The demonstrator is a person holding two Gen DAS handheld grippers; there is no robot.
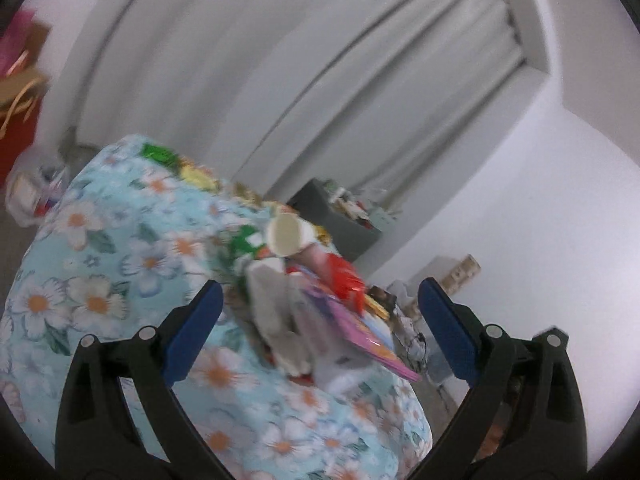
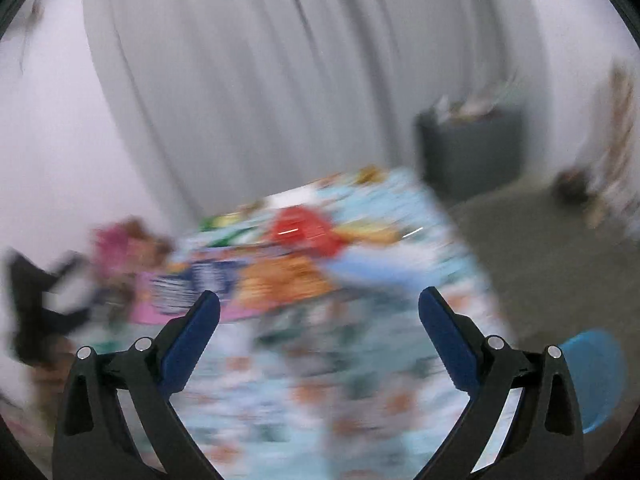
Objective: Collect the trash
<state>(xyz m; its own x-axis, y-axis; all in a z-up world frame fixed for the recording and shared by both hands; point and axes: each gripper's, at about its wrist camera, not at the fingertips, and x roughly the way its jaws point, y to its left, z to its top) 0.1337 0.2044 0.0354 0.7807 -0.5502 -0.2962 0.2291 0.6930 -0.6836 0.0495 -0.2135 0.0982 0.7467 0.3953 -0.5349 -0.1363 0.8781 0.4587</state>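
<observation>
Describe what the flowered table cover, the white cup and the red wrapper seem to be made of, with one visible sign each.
Flowered table cover: probably soft printed fabric or thin vinyl; it drapes over the table's edge, matt.
White cup: likely paper; thin rolled rim, dull white inside, lying on its side.
Red wrapper: apparently plastic film; shiny highlights and creases.
Blur leaves all three uncertain.

Light-blue tablecloth [image 1: 120,240] with white-and-orange flowers, red wrapper [image 1: 346,276], grey curtain [image 1: 320,60].

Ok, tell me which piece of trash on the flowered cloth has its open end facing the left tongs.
The white paper cup, lying on its side atop the pile: its round open mouth faces the camera. The red wrapper and pink packet beside it are flat.
</observation>
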